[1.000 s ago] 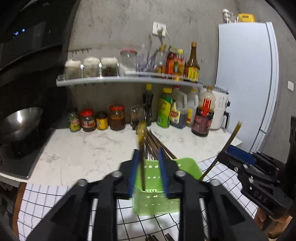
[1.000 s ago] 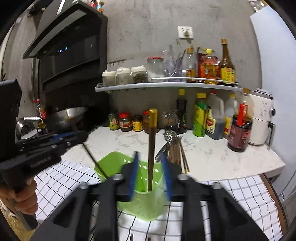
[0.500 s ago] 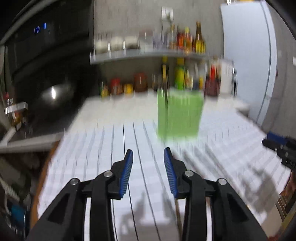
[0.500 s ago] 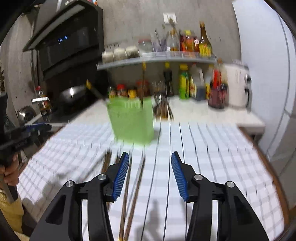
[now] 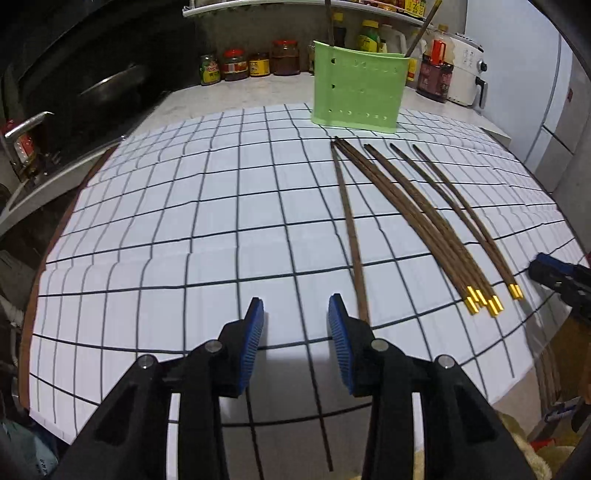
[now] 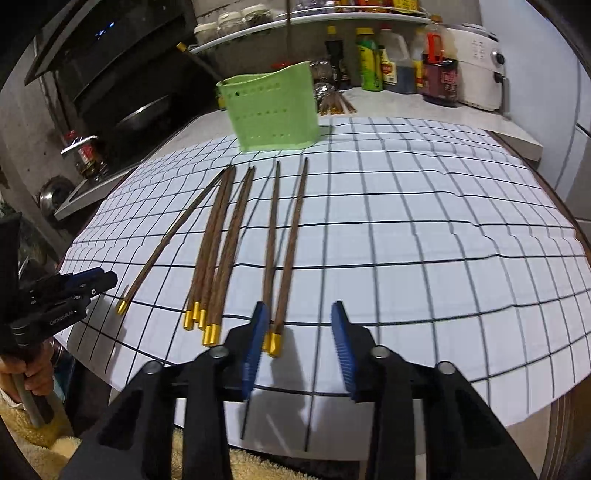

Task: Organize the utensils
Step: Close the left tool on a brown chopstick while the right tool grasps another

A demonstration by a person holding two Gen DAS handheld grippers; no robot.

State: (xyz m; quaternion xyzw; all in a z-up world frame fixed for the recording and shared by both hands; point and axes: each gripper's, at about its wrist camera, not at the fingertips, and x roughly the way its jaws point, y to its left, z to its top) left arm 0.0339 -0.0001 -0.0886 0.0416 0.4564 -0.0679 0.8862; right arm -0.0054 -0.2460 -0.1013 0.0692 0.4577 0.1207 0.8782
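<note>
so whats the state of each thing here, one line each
left gripper: jaws open, empty
right gripper: jaws open after closing partway, empty
green holder: upright, two chopsticks inside
loose chopsticks: flat on the checked cloth, gold ends toward the grippers

Seven dark wooden chopsticks [image 6: 218, 254] with gold ends lie flat, fanned out, on the checked cloth; beyond them a green perforated holder [image 6: 275, 110] stands upright, holding two more.

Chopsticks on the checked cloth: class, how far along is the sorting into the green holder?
Done: two chopsticks stand in the green holder. In hand: nothing; the left gripper and right gripper are empty, the right closing near a pair. Left: seven chopsticks lie on the cloth.
</note>
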